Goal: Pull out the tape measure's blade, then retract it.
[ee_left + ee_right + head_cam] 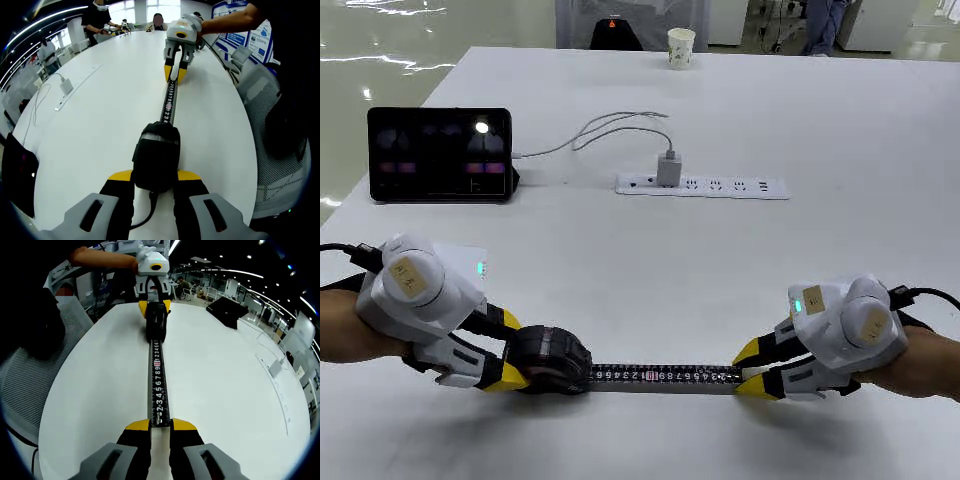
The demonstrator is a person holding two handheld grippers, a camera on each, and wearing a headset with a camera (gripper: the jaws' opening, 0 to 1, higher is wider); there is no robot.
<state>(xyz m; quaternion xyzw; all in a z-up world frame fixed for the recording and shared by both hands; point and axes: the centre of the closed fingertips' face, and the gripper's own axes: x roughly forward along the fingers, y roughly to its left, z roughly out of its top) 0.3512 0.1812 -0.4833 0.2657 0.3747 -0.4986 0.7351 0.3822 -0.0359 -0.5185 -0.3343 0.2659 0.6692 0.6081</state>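
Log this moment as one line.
left gripper: shut on tape measure | right gripper: shut on blade | blade: extended between grippers

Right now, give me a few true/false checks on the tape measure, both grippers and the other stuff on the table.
1. The left gripper is shut on the tape measure case. True.
2. The right gripper pinches the end of the blade. True.
3. The blade is fully retracted. False: it stretches along the table from the case to the right gripper.
4. A charger is plugged into the power strip. True.
5. The paper cup stands right beside the tablet. False: the cup is at the table's far edge and the tablet is on the left, well apart from it.
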